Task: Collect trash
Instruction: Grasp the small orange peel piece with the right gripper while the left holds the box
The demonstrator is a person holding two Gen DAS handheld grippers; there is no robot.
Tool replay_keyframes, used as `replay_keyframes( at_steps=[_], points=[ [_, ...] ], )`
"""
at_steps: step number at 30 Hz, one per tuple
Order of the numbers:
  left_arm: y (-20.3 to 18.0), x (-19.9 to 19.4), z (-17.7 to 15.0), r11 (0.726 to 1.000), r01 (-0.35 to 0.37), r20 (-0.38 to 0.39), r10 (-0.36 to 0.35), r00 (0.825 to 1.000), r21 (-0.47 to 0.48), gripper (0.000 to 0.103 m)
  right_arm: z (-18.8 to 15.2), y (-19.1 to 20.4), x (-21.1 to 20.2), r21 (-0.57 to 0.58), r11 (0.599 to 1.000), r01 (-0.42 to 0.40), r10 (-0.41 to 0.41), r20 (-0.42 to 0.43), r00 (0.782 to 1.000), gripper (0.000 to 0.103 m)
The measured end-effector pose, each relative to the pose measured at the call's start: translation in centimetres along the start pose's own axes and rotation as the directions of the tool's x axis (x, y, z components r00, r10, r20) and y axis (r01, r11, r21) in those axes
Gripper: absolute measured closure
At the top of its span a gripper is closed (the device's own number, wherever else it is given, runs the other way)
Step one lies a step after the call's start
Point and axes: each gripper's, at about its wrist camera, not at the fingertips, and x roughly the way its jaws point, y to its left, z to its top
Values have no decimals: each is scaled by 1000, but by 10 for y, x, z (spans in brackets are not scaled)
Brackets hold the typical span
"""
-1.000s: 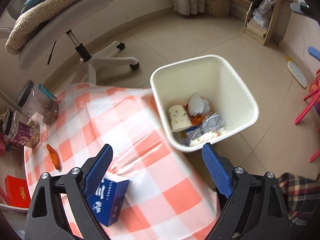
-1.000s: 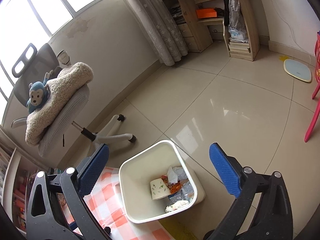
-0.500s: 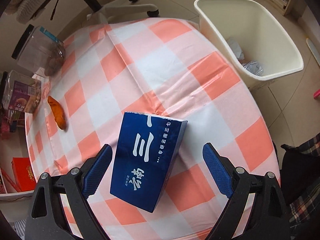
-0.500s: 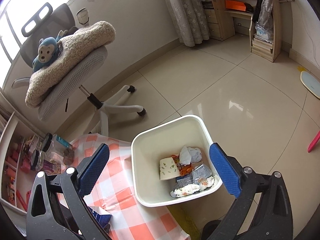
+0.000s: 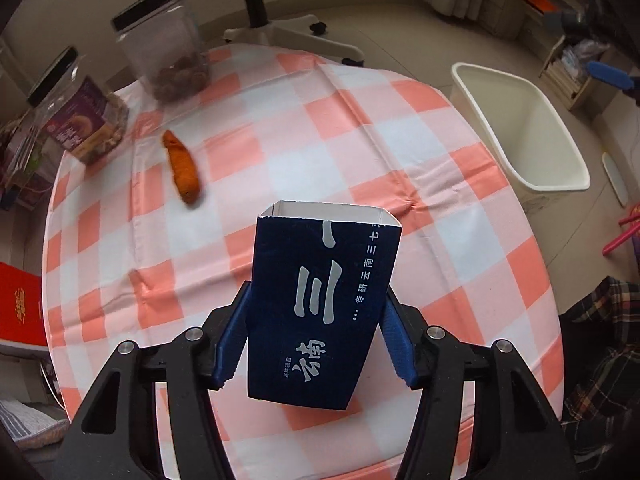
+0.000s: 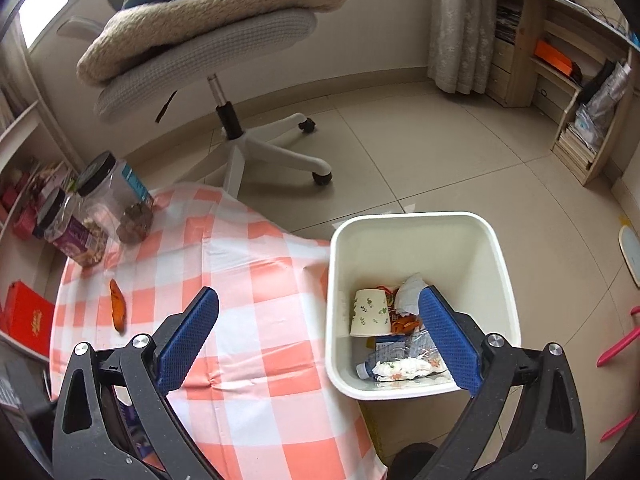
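Observation:
A dark blue carton point(image 5: 320, 300) with white lettering lies on the checked tablecloth point(image 5: 280, 120), its open end pointing away. My left gripper point(image 5: 316, 292) is closing on it, and both blue pads touch its long sides. An orange scrap point(image 5: 182, 168) lies further back on the cloth, and shows in the right wrist view too as the orange scrap point(image 6: 117, 306). The white bin point(image 6: 412, 248) stands on the floor at the table's right edge, holding a paper cup point(image 6: 370, 312), tissues and wrappers. My right gripper point(image 6: 318, 296) hangs open over the gap between table and bin, with nothing between its fingers.
Two clear jars with black lids point(image 5: 168, 44) point(image 5: 76, 112) stand at the table's far left. A red box point(image 5: 18, 308) sits low on the left. A swivel chair's base point(image 6: 260, 152) is beyond the table. A person's plaid-clad leg point(image 5: 592, 340) is at the right.
My left gripper moved over the table onto the blue carton and closed from wide open onto its sides. The right gripper swung lower and left, so the table and bin fill more of its view.

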Motion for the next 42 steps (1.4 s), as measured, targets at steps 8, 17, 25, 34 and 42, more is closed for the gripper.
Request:
replay_keyframes(
  at_steps=[8, 17, 25, 34, 42],
  points=[
    [111, -68, -18, 944, -141, 187, 202, 961, -299, 44, -30, 115, 35, -313, 948, -57, 44, -48, 998, 7],
    [211, -121, -50, 833, -87, 268, 272, 924, -546, 43, -56, 255, 100, -357, 903, -240, 173, -210, 962, 7],
    [245, -137, -64, 789, -78, 281, 307, 909, -610, 43, -53, 302, 161, -278, 939, -201, 132, -245, 960, 25],
    [255, -131, -78, 756, -70, 258, 307, 916, -650, 43, -60, 305, 148, -271, 943, -193, 139, -209, 968, 83],
    [251, -139, -82, 740, -35, 294, 310, 904, -671, 43, -57, 311, 56, -354, 880, -316, 293, -118, 949, 83]
  ],
)
